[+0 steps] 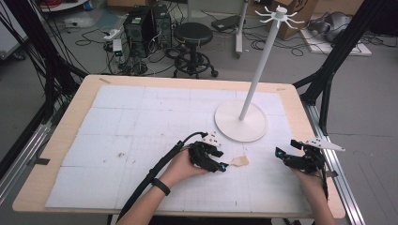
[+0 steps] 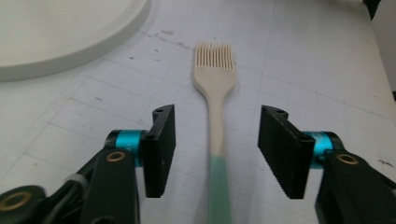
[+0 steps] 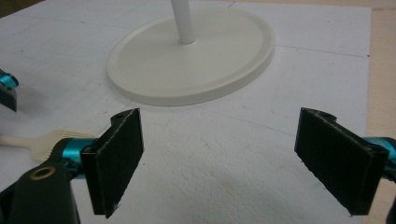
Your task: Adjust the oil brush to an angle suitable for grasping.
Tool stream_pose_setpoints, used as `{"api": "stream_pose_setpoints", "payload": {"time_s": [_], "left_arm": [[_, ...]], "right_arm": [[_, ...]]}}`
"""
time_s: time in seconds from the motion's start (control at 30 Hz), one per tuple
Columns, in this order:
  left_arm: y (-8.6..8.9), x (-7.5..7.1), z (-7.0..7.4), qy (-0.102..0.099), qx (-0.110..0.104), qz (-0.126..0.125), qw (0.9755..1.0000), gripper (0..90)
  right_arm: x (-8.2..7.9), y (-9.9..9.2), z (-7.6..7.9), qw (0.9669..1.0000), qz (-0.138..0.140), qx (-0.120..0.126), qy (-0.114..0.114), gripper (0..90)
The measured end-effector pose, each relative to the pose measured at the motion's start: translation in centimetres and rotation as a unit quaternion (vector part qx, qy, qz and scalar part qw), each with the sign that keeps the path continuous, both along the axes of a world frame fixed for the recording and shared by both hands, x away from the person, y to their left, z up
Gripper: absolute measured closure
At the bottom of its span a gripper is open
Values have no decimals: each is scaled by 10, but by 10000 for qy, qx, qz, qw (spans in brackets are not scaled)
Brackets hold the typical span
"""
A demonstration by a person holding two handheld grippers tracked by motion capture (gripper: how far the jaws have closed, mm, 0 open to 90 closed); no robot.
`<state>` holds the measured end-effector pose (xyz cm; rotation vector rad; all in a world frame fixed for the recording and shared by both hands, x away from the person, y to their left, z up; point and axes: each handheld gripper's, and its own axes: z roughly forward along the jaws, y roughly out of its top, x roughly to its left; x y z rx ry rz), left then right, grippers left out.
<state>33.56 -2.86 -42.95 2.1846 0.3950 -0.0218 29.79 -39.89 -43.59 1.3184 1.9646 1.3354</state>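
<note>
**Basting brush lies loose between the left fingers**

Nearest in the left gripper view, the left gripper (image 2: 212, 149) has its fingers (image 2: 161, 149) spread to either side of a basting brush (image 2: 215, 107). The pads stand clear of the handle on both sides, so the brush is released, not gripped. It lies flat on the white mat (image 2: 303, 60) covering the tabletop, its pale green handle end toward the camera, its cream neck and bristle comb pointing away.

By its look the brush is light, probably silicone or plastic: a fairly stiff handle with soft, bendable bristles. It seems in no way fragile, but the smooth, narrow handle could swivel or slip in a loose pinch. The best hold looks to be across the handle near the green-to-cream change, with the pads flat on its sides, well away from the bristles.

The right gripper (image 3: 219, 158) hovers with its fingers (image 3: 116, 163) wide apart and nothing between them.

Farther off stands the white stand (image 1: 241, 121), with its round base near the brush.

The left gripper view gives the handle's two colours and the gap at each pad. The high view (image 1: 210, 157) shows instead the stand's tall pole, its hooked top, and both hands well apart. The right gripper view catches the bristles (image 3: 65, 136) side-on, just beside its own finger.
</note>
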Motion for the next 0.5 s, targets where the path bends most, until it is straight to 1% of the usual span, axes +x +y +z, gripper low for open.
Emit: {"api": "stream_pose_setpoints", "payload": {"time_s": [0.03,0.07,0.1,0.13,0.17,0.23,0.27,0.33,0.4,0.43,0.47,0.5], "left_arm": [[2,-1,3,-25,-89,47,9999,432],[6,-1,6,-62,-160,101,9998,396],[10,-1,9,-63,-237,83,9997,386],[17,-2,14,-128,-313,227,9992,326],[17,-2,14,-128,-313,227,9992,315],[26,-3,19,-196,-394,286,9986,307],[36,-4,23,-223,-553,403,9974,298],[47,-5,27,-282,-721,508,9957,285],[60,-6,32,-350,-877,650,9934,281],[67,-5,34,-401,-928,713,9923,277],[67,-5,34,-401,-928,713,9923,269],[74,-5,36,-406,-997,801,9910,269]], "right_arm": [[0,0,0,10000,0,0,0,143],[0,0,0,10000,12,-16,-16,143],[0,0,0,10000,33,-33,-17,143],[0,1,0,10000,37,-24,-10,143],[0,1,0,10000,37,-24,-10,143],[0,1,0,10000,35,-15,-10,143],[0,2,0,10000,32,-16,-22,143],[0,2,0,10000,47,-30,-27,143],[0,2,0,10000,33,-26,-19,143],[0,3,0,10000,37,-9,4,143],[0,3,0,10000,37,-9,4,143],[0,3,0,10000,49,-18,-14,143]]}}
